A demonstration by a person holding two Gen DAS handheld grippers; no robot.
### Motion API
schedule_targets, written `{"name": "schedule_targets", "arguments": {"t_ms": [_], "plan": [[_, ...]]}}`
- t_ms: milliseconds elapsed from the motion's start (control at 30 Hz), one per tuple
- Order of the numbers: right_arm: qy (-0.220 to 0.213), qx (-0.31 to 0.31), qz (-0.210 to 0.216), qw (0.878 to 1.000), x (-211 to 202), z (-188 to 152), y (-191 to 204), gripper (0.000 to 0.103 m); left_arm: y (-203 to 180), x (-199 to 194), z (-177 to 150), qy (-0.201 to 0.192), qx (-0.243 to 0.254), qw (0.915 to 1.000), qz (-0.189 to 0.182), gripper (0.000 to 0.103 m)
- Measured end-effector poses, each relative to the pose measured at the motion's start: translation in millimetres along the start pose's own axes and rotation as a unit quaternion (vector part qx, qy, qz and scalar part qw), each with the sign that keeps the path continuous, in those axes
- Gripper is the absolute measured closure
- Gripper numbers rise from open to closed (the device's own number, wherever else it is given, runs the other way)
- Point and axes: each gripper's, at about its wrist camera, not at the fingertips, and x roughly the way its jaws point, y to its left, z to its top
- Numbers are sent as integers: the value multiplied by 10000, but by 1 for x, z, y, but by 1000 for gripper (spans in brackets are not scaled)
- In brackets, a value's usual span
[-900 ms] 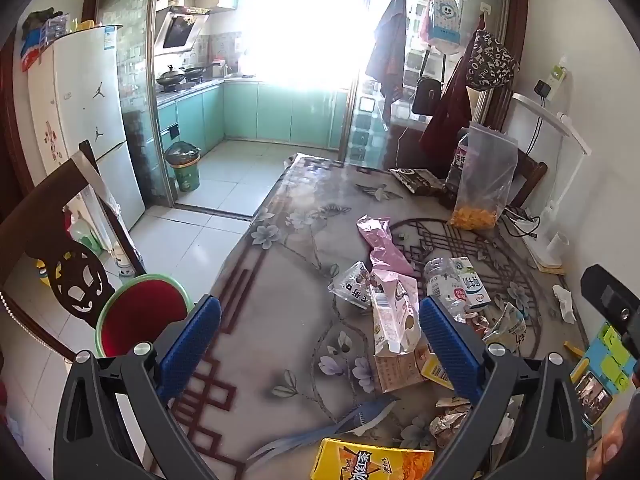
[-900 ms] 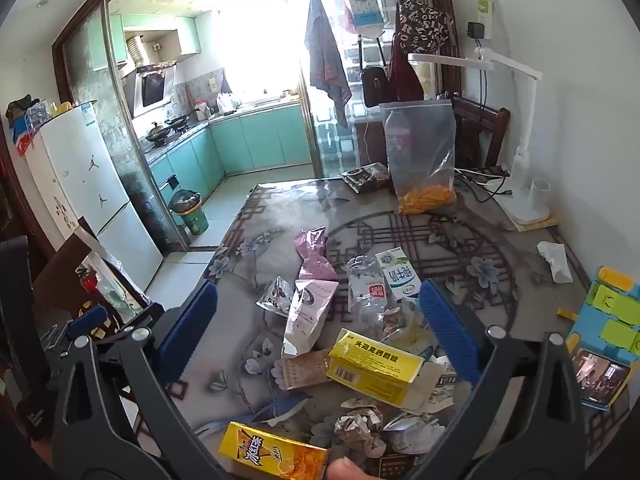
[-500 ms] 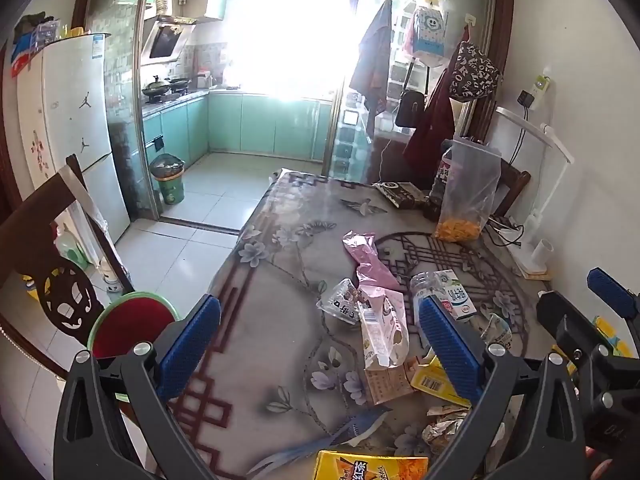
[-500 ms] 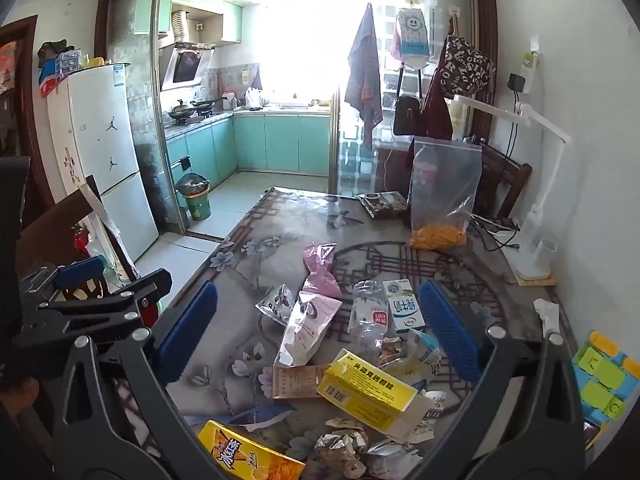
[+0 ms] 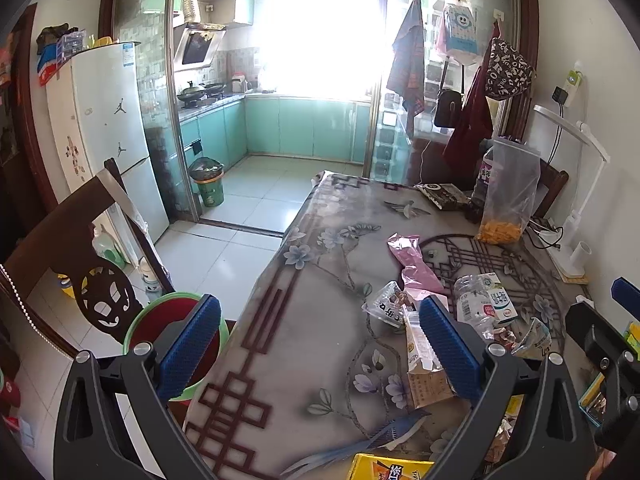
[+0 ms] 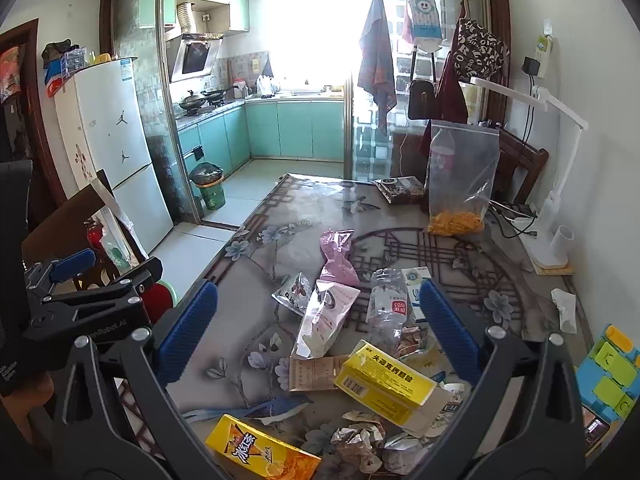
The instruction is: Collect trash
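Note:
Trash lies scattered on the flowered table (image 6: 256, 344): a pink wrapper (image 6: 337, 256), a white pouch (image 6: 324, 320), a crushed clear bottle (image 6: 387, 305), a yellow medicine box (image 6: 384, 381), a yellow tea carton (image 6: 260, 454) and crumpled foil (image 6: 360, 446). My right gripper (image 6: 320, 332) is open and empty above the pile. My left gripper (image 5: 320, 348) is open and empty over the table's left part, with the white pouch (image 5: 416, 344) by its right finger. A red bin with a green rim (image 5: 172, 332) stands on the floor left of the table.
A clear bag with orange snacks (image 6: 460, 184), a dark packet (image 6: 400, 190) and a white desk lamp (image 6: 548, 208) stand at the far right. A wooden chair (image 5: 80, 264) is beside the bin. A fridge (image 5: 112, 140) and a green kitchen bin (image 5: 208, 186) are beyond.
Both grippers have pulled back and risen a little, widening the view of the table. Their jaws stay open. The trash has not moved.

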Motion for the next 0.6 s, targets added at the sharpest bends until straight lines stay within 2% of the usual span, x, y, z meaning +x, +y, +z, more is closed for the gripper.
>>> {"name": "schedule_targets", "arguments": {"t_ms": [267,367,467,600], "plan": [[375,148,-96,9991,12,-1,-7,3,-15,7,-3,181,87,9998,58,8],[491,251,-107,9984,16,0,-11,3,-21,2,-1,94,167,9998,33,8],[499,277,-121,9983,16,3,-13,3,-28,-3,-1,-8,356,9993,84,8],[447,246,-156,9986,15,6,-13,3,-26,-4,0,19,217,9998,-10,8]]}}
